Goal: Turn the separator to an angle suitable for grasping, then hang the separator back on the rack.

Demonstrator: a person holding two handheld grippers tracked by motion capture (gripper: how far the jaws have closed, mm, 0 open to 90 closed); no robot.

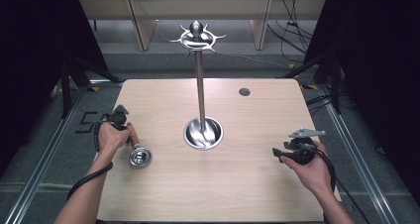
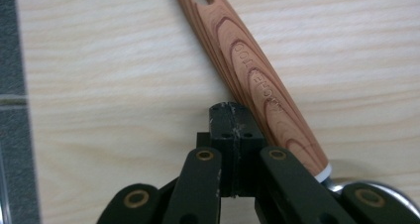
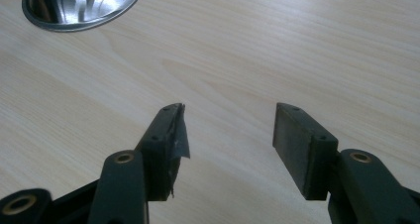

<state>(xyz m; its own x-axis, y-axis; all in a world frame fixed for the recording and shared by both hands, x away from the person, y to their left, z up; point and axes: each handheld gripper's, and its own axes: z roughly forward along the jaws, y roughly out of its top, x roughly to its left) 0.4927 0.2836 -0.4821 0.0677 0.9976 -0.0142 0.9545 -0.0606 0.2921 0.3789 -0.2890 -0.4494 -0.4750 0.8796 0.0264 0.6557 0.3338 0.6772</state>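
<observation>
Starting nearest you, your left tongs [image 2: 232, 130] have their jaws pressed together with nothing between them; the left gripper view shows them closed just beside the wooden handle [image 2: 250, 75] of the utensil [image 1: 137, 152], not around it. That is the first risk: if you lift now, the utensil will be left on the counter [image 1: 247, 194], or the closed tips may nudge the handle and roll it sideways. You would need to open up and straddle the handle before any grasp. The handle is smooth and rounded, so I would expect a shallow pinch to slip.

In the high view the utensil lies near the counter's left edge, its round metal head [image 1: 140, 157] toward you and its handle running back under your left hand [image 1: 113, 136]. A careless shove could send it off that edge.

Your right tongs [image 3: 227, 135] sit near the right edge, jaws wide apart and holding nothing. One pad [image 3: 179, 135] looks torn or peeling, which could weaken its grip.

Farther back, at the counter's middle, the hanging stand [image 1: 200, 85] rises from a shiny bowl-shaped base [image 1: 203, 133], with hooks [image 1: 198, 36] at the top. It is tall and narrow, so knocking the pole while reaching up could rock it.
</observation>
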